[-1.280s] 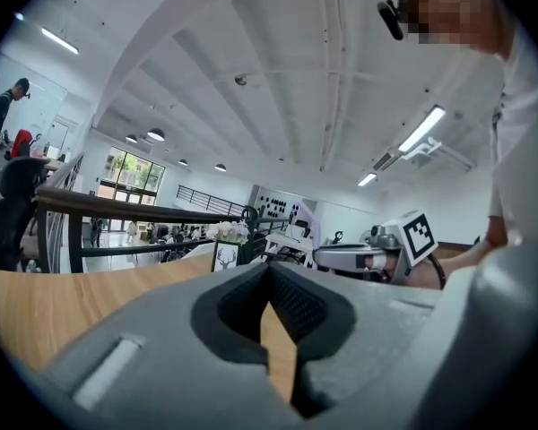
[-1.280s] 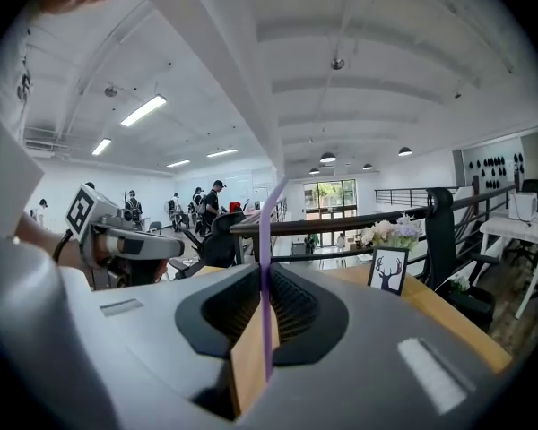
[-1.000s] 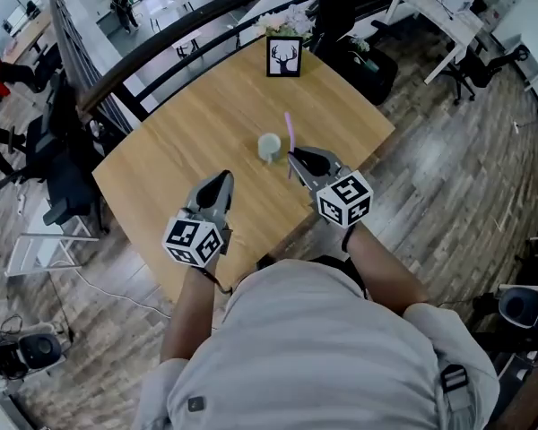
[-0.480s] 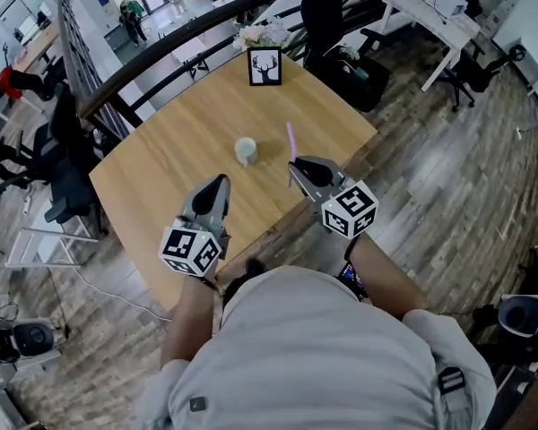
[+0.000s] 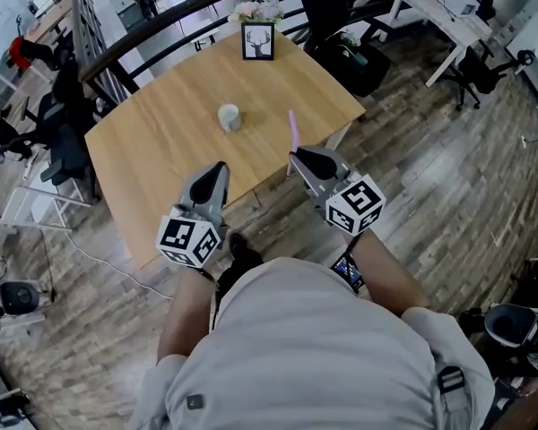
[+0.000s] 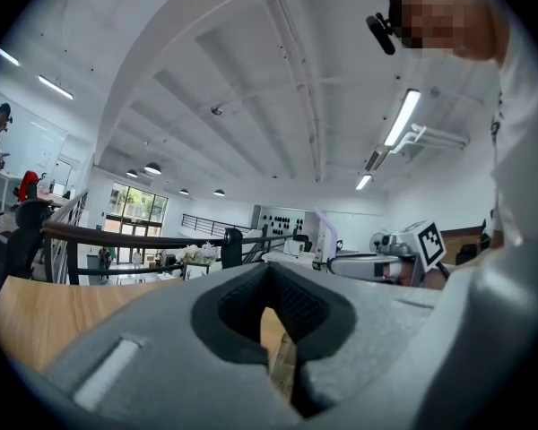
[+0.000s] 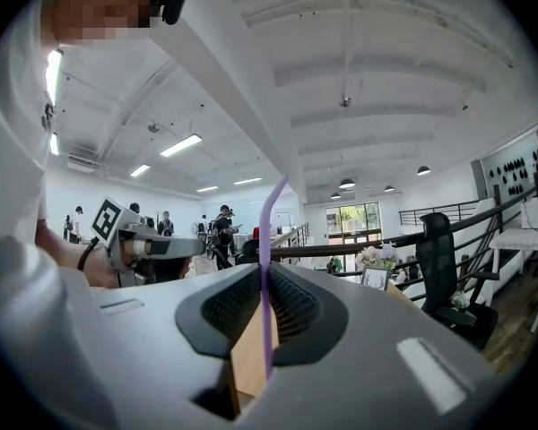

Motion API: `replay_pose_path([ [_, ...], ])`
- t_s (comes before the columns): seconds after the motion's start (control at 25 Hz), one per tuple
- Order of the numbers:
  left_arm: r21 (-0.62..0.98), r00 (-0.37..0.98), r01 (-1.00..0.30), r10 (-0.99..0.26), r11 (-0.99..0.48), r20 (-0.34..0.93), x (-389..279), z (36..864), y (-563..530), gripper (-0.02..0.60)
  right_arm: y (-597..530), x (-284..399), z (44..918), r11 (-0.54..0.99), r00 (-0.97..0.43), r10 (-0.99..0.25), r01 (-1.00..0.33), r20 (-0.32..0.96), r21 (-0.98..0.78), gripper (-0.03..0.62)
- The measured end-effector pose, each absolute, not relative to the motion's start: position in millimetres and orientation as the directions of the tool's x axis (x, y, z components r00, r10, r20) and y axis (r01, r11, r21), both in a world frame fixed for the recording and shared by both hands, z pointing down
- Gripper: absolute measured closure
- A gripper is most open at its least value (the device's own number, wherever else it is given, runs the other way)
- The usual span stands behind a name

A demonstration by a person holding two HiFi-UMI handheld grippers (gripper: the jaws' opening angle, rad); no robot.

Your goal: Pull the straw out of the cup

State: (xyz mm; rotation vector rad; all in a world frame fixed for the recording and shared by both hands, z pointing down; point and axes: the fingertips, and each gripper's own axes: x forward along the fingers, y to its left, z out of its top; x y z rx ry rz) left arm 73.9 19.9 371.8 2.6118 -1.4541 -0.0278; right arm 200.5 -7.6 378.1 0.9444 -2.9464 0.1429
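Observation:
A pale green cup (image 5: 229, 116) stands alone on the wooden table (image 5: 161, 159). My right gripper (image 5: 296, 156) is shut on a thin purple straw (image 5: 293, 129), which stands upright and well clear of the cup, above the table's near edge. In the right gripper view the straw (image 7: 265, 267) runs up between the pads of that gripper (image 7: 265, 283). My left gripper (image 5: 218, 168) hovers over the table's near part with its jaws shut and nothing in them; the left gripper view shows the same gripper (image 6: 271, 280) holding nothing.
A framed deer picture (image 5: 257, 40) and a bunch of flowers (image 5: 255, 11) stand at the table's far corner. A dark railing (image 5: 152, 25) runs behind the table. Wooden floor lies to the right, with chairs and desks further off.
Both grippers have drawn back from the cup toward the person, the right one carrying the straw. The cup has stayed on the table and now lies farther from both.

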Motion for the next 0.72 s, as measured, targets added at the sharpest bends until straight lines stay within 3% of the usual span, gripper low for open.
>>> replay_pose_path([
  [0.72,0.136,0.514,-0.854,-0.855,-0.503,0.066,121.4,376.9,80.8,0.577,42.0,239.9,386.1,0.825,-0.829,-0.556,-0.56,0.07,-0.081,0.553],
])
